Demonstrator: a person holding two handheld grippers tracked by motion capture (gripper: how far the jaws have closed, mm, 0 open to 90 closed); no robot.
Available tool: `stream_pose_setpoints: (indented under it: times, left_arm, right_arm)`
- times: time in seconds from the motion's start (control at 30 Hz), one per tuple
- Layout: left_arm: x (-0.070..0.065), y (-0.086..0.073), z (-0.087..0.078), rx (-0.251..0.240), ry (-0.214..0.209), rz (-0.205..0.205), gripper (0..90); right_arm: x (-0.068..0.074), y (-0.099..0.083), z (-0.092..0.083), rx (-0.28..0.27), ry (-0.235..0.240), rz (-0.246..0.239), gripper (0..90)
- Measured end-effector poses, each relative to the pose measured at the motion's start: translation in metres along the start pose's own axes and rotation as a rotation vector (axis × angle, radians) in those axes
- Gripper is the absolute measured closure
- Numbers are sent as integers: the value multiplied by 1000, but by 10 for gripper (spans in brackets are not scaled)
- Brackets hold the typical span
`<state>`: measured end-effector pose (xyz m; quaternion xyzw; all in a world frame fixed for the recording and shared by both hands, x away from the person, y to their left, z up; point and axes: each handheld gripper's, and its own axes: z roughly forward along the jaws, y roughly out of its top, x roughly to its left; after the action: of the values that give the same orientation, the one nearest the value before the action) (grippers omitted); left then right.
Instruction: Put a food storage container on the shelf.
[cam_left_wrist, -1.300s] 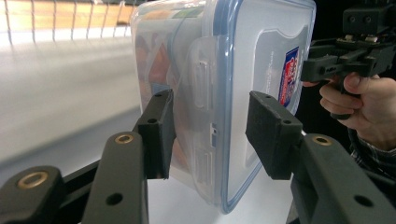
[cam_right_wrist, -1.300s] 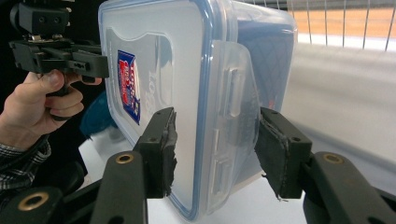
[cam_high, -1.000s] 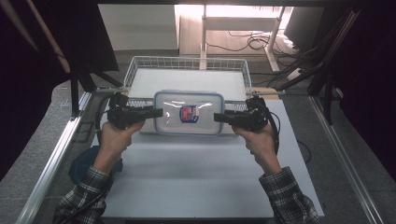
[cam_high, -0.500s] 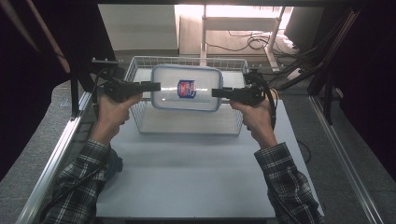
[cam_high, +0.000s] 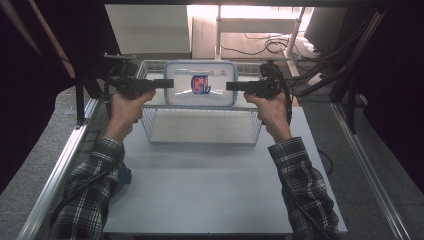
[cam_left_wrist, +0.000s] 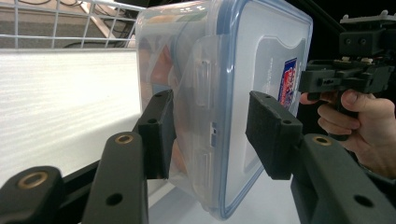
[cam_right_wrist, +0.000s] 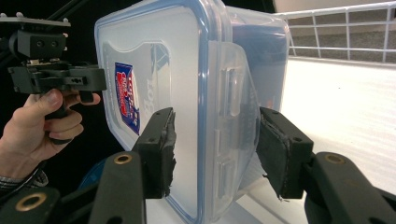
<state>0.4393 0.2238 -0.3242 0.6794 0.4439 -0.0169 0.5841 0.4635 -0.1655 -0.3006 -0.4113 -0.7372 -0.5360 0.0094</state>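
Container (cam_high: 200, 90) clamped between both grippers' fingers (cam_left_wrist: 159, 133).

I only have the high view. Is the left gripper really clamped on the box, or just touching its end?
Observer: Clamped. The left gripper pinches the box between lid and base.
Operator: And the right one?
Observer: The right gripper grips the same way, over a latch; its lid-side pad looks frayed.
Operator: Anything inside?
Observer: Something orange shows through the wall; I can't tell what.
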Motion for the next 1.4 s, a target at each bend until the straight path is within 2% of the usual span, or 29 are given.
stream_pose_setpoints:
  times: [0.1,0.33,0.37,0.53,0.83,0.97,1.03,1.07,1.1,1.13,1.23,1.3,1.33,1.37,1.4]
  left_arm:
    - [1,3,2,-1,4,0,526]
    - [-1,5,5,8,25,9,504]
    - [-3,4,5,2,40,23,500]
    - [-3,0,8,-11,41,61,435]
    - [1,1,12,-15,41,50,439]
    - [3,0,14,-10,42,62,425]
    - [4,-1,15,1,49,59,397]
    - [6,-1,17,6,45,38,372]
    - [8,-2,17,1,34,27,347]
    - [10,-3,17,-9,18,21,352]
    - [11,-3,16,-9,15,17,363]
    - [8,-1,14,-12,65,24,352]
    - [8,-1,14,-12,65,24,333]
    - [5,1,13,-9,138,45,304]
    - [5,1,13,-9,140,46,294]
  right_arm:
    - [-4,1,2,-2,3,17,485]
    - [-8,2,3,-2,7,20,478]
    - [-7,2,4,-11,-4,18,473]
    - [-5,1,4,-26,-46,-14,460]
    - [-3,-1,5,-29,-59,-24,447]
    - [-4,-2,6,-25,-70,-31,430]
    - [-4,-4,7,-13,-88,-48,470]
    - [-3,-5,9,4,-97,-59,464]
    - [-3,-7,10,-3,-104,-57,461]
    - [-4,-7,10,-16,-104,-51,471]
    - [-6,-7,10,-10,-92,-42,475]
    - [-5,-7,10,-11,-98,-48,475]
    - [-5,-7,10,-11,-98,-48,475]
    - [-3,-6,9,-17,-109,-53,465]
    - [-1,-6,9,-17,-115,-51,453]
